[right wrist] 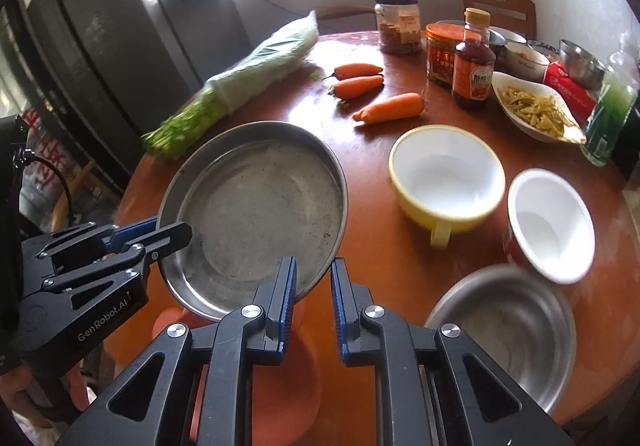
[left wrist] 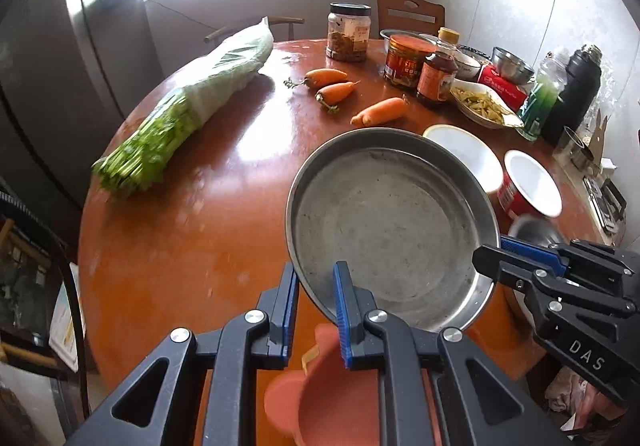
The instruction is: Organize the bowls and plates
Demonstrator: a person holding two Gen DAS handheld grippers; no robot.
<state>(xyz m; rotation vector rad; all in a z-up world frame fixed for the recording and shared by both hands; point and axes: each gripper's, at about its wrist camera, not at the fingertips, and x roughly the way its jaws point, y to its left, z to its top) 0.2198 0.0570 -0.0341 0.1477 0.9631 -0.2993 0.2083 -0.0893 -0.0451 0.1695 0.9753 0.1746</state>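
A round steel plate hangs tilted above the near edge of the brown round table, held from two sides. My left gripper is shut on its near rim. My right gripper clamps the rim on the right. In the right wrist view the steel plate has its edge between the fingers of my right gripper, and my left gripper bites the left rim. On the table stand a yellow bowl with a handle, a red bowl with a white inside and a steel bowl.
Three carrots and a bagged bunch of celery lie further back. Jars, a sauce bottle, a dish of food and more steel bowls crowd the far right. A pink plastic item sits below the plate.
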